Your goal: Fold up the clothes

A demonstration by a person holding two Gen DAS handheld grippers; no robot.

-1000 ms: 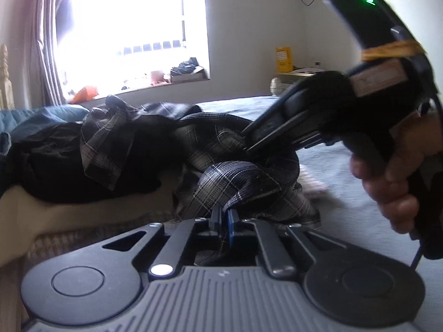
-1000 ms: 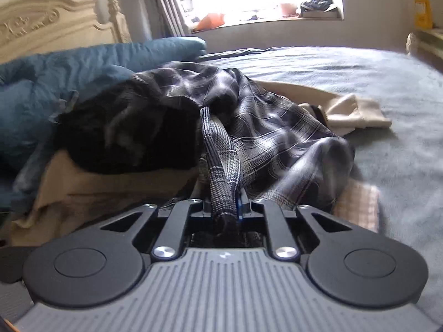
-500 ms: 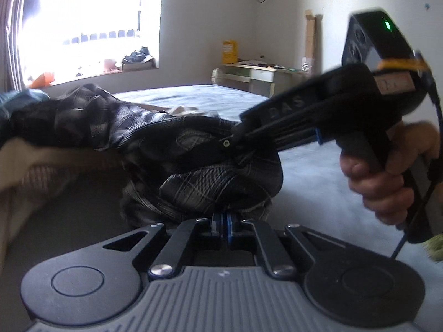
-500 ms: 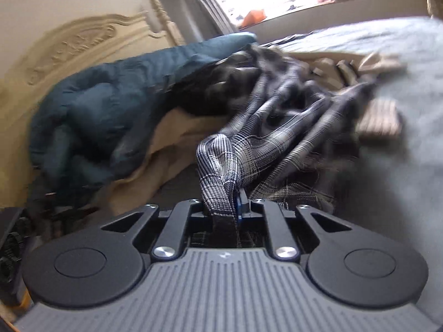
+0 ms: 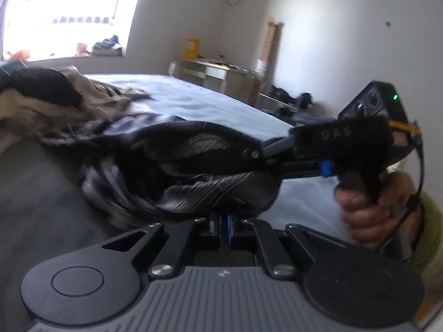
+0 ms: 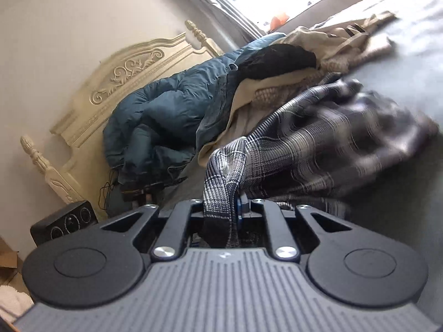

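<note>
Both claws clamped on the plaid shirt (image 6: 318, 144): right gripper (image 6: 238, 207) pinches a bunched edge, left gripper (image 5: 225, 222) another. Shirt hangs crumpled between them over the grey bed (image 5: 193, 96), near the clothes pile (image 6: 277, 63). Risk: thin pinch slips, or the trailing end snags that pile.

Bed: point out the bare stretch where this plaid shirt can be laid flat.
Free: the grey bedspread between the clothes pile and the desk beyond the bed. Crowded: the headboard end, taken by the blue duvet and that pile.
</note>
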